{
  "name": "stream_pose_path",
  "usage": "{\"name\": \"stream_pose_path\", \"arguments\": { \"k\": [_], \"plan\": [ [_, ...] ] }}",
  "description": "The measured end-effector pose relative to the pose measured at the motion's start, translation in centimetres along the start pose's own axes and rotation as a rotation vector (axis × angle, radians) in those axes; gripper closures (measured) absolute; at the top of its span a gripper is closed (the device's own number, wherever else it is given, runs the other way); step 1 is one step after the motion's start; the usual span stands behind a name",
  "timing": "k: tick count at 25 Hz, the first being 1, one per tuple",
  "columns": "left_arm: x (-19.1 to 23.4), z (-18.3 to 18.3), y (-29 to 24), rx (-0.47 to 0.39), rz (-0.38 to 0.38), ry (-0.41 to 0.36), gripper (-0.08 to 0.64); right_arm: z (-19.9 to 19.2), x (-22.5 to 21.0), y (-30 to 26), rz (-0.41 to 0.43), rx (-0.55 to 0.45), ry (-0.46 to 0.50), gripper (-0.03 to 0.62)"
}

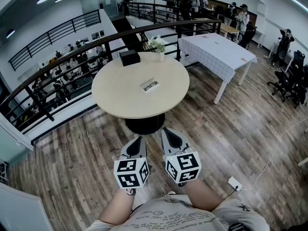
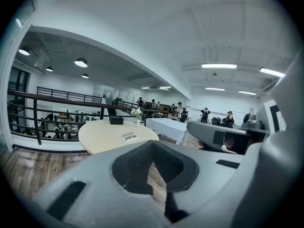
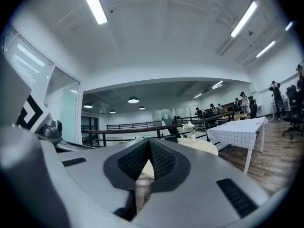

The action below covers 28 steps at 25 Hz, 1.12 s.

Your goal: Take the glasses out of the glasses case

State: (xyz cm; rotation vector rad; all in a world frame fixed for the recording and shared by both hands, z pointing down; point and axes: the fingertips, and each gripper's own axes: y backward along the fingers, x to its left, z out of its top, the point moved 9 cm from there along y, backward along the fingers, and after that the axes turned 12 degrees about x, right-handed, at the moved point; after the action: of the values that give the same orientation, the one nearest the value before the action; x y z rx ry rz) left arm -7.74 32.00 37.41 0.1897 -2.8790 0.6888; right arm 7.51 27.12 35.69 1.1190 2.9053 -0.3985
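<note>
**Case on the table, both claws shut and held back**

A round pale table [image 1: 120,93] stands on a wooden floor [image 1: 226,129] next to a black railing [image 1: 62,61]. Beyond it is a second table [image 1: 216,52] under a white checked cloth. On the far rim of the round table sits a black box [image 1: 129,57], and just beside it a small white vase [image 1: 161,56] with flowers. Nearer the middle, well apart from both, lies the case [image 1: 146,87]. It is light-coloured, lies flat and looks open, with the dark glasses [image 1: 151,85] inside. The frames are too small for finer detail.

The left claw [image 1: 138,139] and right claw [image 1: 166,130] hang side by side over the floor. Both are close to the person's body, short of the table's near edge and well apart from the case. Both point toward the table.

In the left gripper view the left claw [image 2: 153,144] has its jaws pressed together at the tips with nothing between them, and the case [image 2: 129,136] is small on the table ahead. In the right gripper view the right claw [image 3: 150,140] is likewise closed and empty, with the vase [image 3: 192,137] beyond.
</note>
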Motion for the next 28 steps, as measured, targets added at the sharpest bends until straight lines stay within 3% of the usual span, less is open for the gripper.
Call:
{"name": "stream_pose_path", "arguments": {
  "k": [13,28],
  "plan": [
    [-1.4,0.2,-1.2,0.013,0.005,-0.014,0.554,-0.8,-2.0,0.4,0.013,0.013,-0.045,0.577],
    [-6.5,0.5,-5.6,0.033,-0.010,-0.062,0.554,-0.7,-7.6,0.2,0.030,0.035,-0.056,0.577]
  ]
}}
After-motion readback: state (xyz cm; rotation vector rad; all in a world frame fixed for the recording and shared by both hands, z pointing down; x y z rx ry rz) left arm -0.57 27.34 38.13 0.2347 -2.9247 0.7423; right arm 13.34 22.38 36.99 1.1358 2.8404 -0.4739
